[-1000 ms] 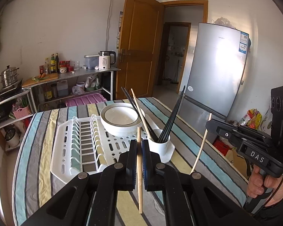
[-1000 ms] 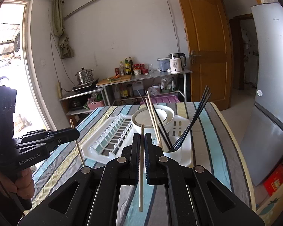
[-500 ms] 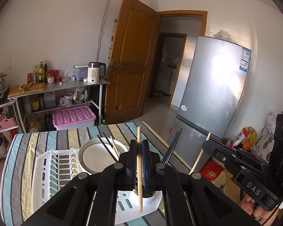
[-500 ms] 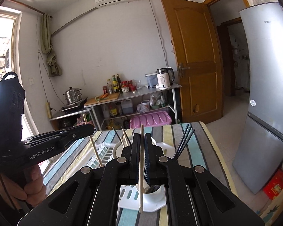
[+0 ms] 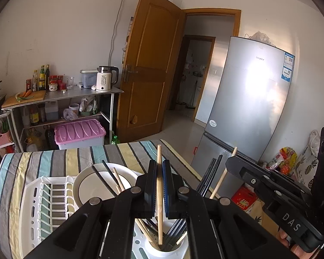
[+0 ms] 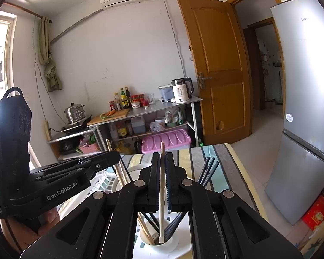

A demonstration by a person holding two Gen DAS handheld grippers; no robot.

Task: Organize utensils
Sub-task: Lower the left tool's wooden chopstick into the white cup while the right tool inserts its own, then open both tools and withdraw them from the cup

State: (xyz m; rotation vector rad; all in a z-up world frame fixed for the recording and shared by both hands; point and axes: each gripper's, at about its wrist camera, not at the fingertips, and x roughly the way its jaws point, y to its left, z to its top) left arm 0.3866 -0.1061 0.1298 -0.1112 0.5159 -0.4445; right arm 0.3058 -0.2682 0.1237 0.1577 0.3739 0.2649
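Each hand-held gripper grasps one chopstick: the left hand-held gripper (image 5: 159, 185) a wooden chopstick (image 5: 159, 196); the right hand-held gripper (image 6: 162, 181) a pale chopstick (image 6: 161, 194). Both tips dip into the white cup (image 6: 159, 245).

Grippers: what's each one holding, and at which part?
Left gripper pinches a brown wooden chopstick mid-shaft. Right gripper pinches a pale chopstick mid-shaft. Both lower tips are in the white cup.

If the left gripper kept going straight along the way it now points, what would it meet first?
Most likely the white utensil cup just below the left gripper. The wooden chopstick clamped in its jaws already has its lower tip at the cup's mouth, among the black chopsticks. Depth is hard to judge through the fisheye.
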